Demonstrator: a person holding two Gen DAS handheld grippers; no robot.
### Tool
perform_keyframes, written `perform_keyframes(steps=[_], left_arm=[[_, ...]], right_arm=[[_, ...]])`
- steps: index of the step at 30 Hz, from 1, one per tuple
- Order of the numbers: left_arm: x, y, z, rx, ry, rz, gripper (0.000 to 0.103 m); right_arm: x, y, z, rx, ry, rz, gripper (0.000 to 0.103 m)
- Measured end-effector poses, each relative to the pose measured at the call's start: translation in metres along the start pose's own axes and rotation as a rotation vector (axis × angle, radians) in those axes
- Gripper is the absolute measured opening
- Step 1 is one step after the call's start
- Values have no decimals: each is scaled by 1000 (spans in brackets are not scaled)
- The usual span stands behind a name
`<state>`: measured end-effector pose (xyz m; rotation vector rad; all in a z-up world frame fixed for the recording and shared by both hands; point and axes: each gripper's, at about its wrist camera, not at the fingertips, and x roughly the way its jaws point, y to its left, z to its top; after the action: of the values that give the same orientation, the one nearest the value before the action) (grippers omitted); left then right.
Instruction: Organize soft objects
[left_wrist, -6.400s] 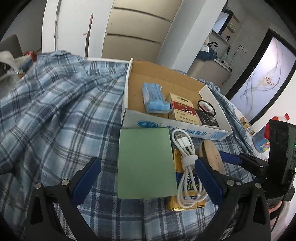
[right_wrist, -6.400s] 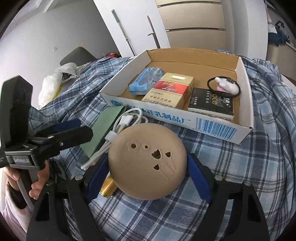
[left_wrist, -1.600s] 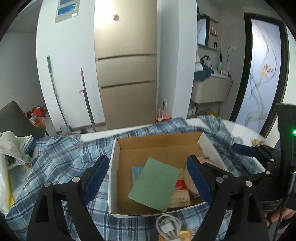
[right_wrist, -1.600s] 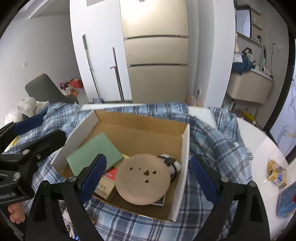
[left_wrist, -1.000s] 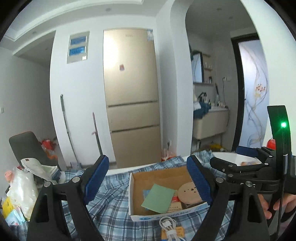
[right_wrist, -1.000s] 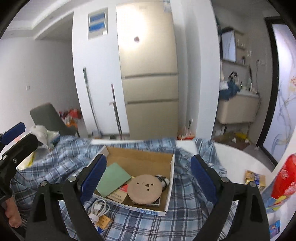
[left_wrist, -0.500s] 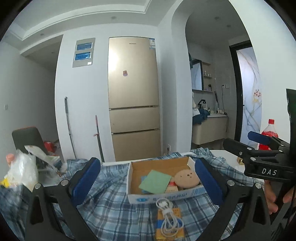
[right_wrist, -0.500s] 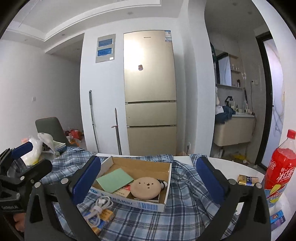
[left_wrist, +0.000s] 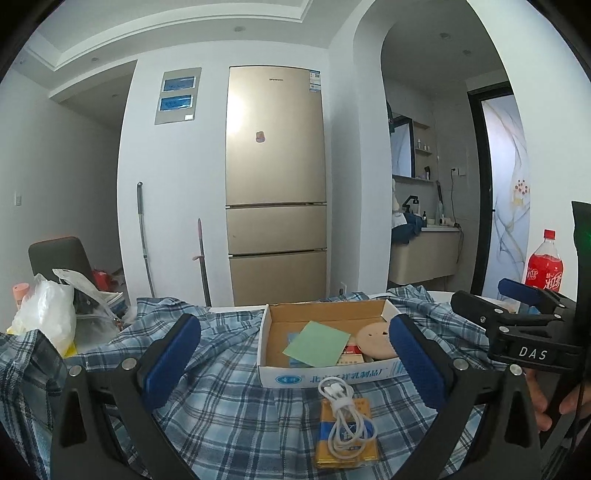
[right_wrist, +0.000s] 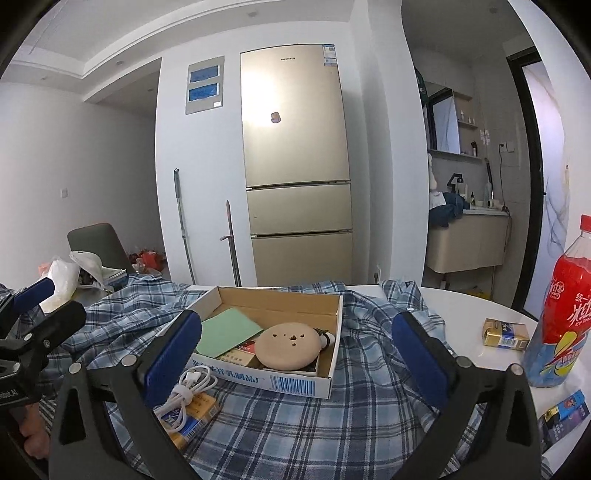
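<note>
Refrigerator (left_wrist: 276, 188), gold, three-door, is standing against the far wall. Plaid shirt (right_wrist: 280, 413) is lying spread over the white counter (right_wrist: 461, 306), covering most of it. Cardboard box (right_wrist: 266, 378) is sitting open on the shirt, holding a green pad (right_wrist: 227, 330) tilted against the left side, a round tan cushion (right_wrist: 288, 345) to its right lying over cigarette packs, and a black hair tie at the right wall, mostly hidden. Red soda bottle (right_wrist: 563, 314) is standing on the bare counter at the right, well apart from the box. Left tool (left_wrist: 295, 354) is hovering above the shirt with jaws spread wide, gripping nothing, the box framed between its blue pads (left_wrist: 173, 354). Right tool (right_wrist: 295, 350) is likewise gaping wide and carrying nothing. White charging cable (left_wrist: 345, 421), coiled and banded, is resting on a yellow pack (left_wrist: 347, 437) just in front of the box. Gold cigarette pack (right_wrist: 504, 334) is lying near the bottle.
</note>
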<state>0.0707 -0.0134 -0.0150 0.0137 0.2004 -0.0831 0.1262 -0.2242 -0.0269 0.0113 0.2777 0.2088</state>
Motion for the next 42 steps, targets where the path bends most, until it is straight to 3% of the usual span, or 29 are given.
perform_keyframes(steps=[22, 29, 36, 42], left_arm=[[2, 1, -1, -2, 16, -8, 103], [14, -4, -3, 29, 92, -29, 103], [35, -6, -12, 35, 226, -56, 103], [42, 0, -16, 7, 265, -55, 103]], right_arm=[[-3, -1, 0, -2, -3, -1, 103], [-1, -2, 1, -6, 16, -18, 103], [19, -7, -3, 15, 144, 19, 103], [25, -7, -7, 27, 182, 22, 103]])
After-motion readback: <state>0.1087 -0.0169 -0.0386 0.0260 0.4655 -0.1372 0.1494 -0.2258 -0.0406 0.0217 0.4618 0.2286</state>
